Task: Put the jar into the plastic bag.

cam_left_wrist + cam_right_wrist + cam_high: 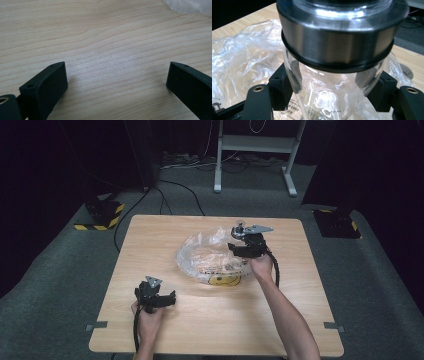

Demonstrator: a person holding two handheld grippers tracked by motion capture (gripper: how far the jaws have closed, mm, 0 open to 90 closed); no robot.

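A clear glass jar [325,100] with a wide metal lid [337,45] stands between the jaws of my right gripper [334,87], which is shut on its glass body just under the lid. In the high view the jar [238,230] is at the right edge of a crumpled clear plastic bag [210,257] with a yellow smiley face on it, in the middle of the table. My right gripper [246,248] is at that bag's right side. My left gripper [167,298] rests low at the front left, its jaws wide apart over bare wood [117,72].
The wooden table [280,320] has bare room along the front and at both sides. A corner of the bag [190,6] lies ahead and to the right of the left gripper. Beyond the table are a white metal frame [252,150] and floor cables.
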